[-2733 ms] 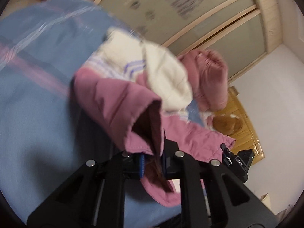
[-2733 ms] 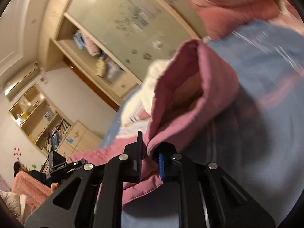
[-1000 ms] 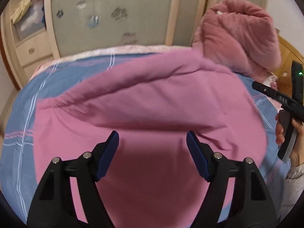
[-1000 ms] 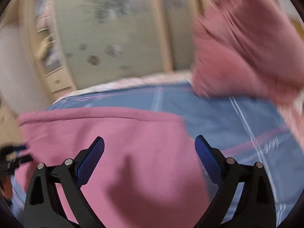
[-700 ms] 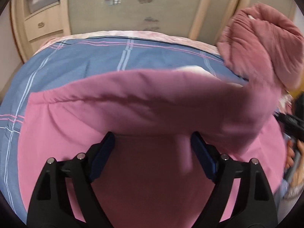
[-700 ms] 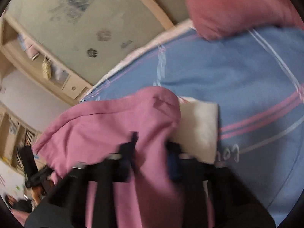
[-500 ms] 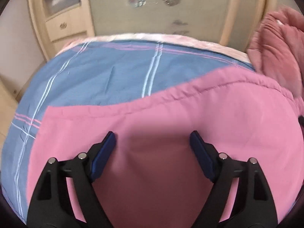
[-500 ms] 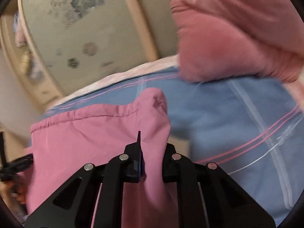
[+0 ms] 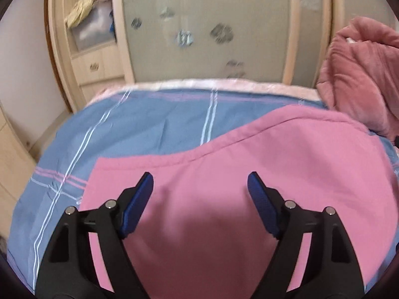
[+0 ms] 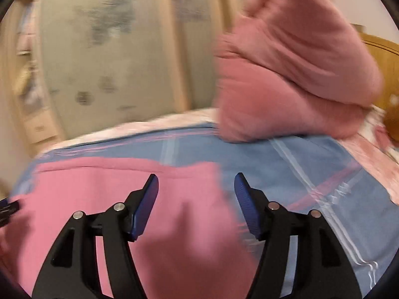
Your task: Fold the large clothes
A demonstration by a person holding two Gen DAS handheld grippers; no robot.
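Observation:
A large pink garment (image 9: 286, 149) lies spread flat on the blue striped bed sheet (image 9: 149, 124). My left gripper (image 9: 199, 177) hovers over the garment's left part. It is open, its jaws are closing a little, and nothing is between them. In the right wrist view the same pink garment (image 10: 99, 186) fills the lower left, and its right edge runs down between my fingers. My right gripper (image 10: 195, 178) is above that edge. Its jaws are opening and the pads are clear of the cloth.
A bunched dusty-pink blanket (image 10: 294, 69) sits on the bed at the back right, also seen in the left wrist view as the blanket (image 9: 359, 79). A wardrobe with frosted sliding doors (image 9: 199, 25) stands beyond the bed. A wooden headboard (image 10: 384, 54) is at the far right.
Half a second ago my right gripper was shut on a raised fold of the garment; it has let go and opened, and the cloth lies flat. My left gripper stayed open and shifted over the garment.

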